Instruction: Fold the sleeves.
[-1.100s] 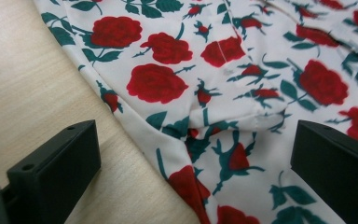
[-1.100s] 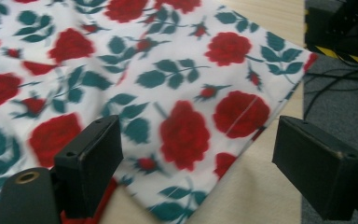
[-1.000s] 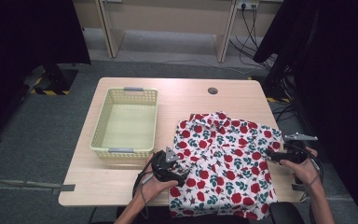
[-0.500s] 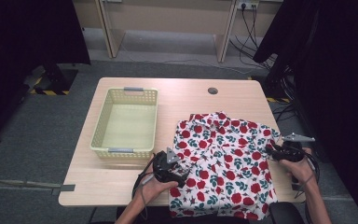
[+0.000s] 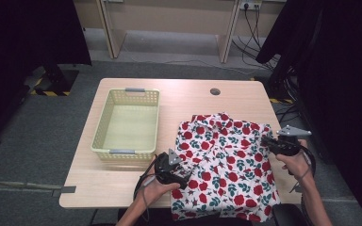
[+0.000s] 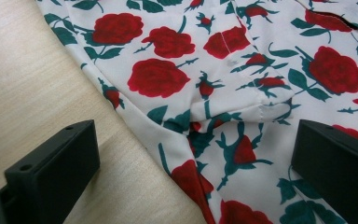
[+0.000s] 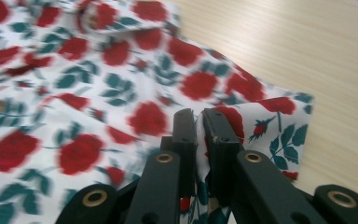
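A white shirt with red roses and green leaves lies spread on the right half of the wooden table. At its right edge my right gripper has just closed and is shut on a fold of the shirt's sleeve, which it lifts a little off the table. The cloth is pinched between the two black jaws of the right gripper. My left gripper sits at the shirt's left edge. The left gripper stands open, its jaws wide on either side of a bunched seam of the shirt.
A pale yellow plastic basket with nothing in it stands on the left half of the table. A round cable hole sits near the far edge. Dark curtains hang around, and cables trail at the back right.
The right gripper's jaws have closed on the shirt's right sleeve edge and the hand has shifted a little and risen with the cloth. The left gripper has stayed in place.
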A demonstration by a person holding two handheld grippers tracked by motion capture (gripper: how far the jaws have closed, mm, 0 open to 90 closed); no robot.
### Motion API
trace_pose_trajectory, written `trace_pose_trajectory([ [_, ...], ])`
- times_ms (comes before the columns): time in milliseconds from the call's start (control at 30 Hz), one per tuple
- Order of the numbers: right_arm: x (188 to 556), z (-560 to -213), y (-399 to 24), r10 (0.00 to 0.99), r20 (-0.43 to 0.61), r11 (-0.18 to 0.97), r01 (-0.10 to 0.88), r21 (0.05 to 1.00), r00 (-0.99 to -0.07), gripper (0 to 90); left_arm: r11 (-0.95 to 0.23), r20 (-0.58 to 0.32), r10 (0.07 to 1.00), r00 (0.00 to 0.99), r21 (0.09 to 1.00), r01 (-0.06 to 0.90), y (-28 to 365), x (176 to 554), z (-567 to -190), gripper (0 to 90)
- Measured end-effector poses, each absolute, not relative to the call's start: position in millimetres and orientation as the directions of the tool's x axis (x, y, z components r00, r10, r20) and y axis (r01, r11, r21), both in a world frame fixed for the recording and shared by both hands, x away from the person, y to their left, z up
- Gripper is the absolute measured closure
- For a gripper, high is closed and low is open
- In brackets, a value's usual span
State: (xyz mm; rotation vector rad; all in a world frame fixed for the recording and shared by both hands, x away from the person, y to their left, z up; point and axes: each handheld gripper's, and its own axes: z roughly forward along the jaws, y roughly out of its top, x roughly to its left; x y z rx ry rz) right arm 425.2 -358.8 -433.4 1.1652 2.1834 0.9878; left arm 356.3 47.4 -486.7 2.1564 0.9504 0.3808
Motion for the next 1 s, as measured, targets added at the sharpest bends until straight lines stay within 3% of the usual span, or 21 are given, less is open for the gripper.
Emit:
trace_pose_trajectory([
  [167, 413.2, -436.1, -326.7, 0.777, -0.126, 0.481, 0.452, 0.751, -0.617, 80.5, -0.455, -0.023, 0.731, 0.682, 0.728, 0.512, 47.5, 356.3, -486.7, 0.0],
  [333, 404.9, -434.8, -316.0, 0.753, -0.084, 0.473, 0.448, 0.759, -0.652, 65.1, -0.455, -0.023, 0.731, 0.682, 0.728, 0.512, 47.5, 356.3, -486.7, 0.0],
  [533, 417.0, -421.2, -338.5, 0.847, -0.036, 0.362, 0.525, 0.770, -0.530, 40.4, -0.455, -0.023, 0.731, 0.682, 0.728, 0.512, 47.5, 356.3, -486.7, 0.0],
  [767, 449.9, -442.7, -367.1, 0.927, 0.049, 0.235, 0.678, 0.696, -0.371, 24.4, -0.455, -0.023, 0.731, 0.682, 0.728, 0.512, 47.4, 356.3, -486.7, 0.0],
  [900, 468.0, -453.9, -365.9, 0.928, 0.091, 0.209, 0.706, 0.677, -0.362, 21.6, -0.457, -0.022, 0.730, 0.683, 0.727, 0.512, 47.5, 356.5, -486.7, 0.0],
  [1000, 481.5, -460.4, -359.6, 0.922, 0.118, 0.204, 0.722, 0.661, -0.369, 24.3, -0.457, -0.022, 0.730, 0.683, 0.727, 0.512, 47.4, 356.6, -486.6, 0.0],
])
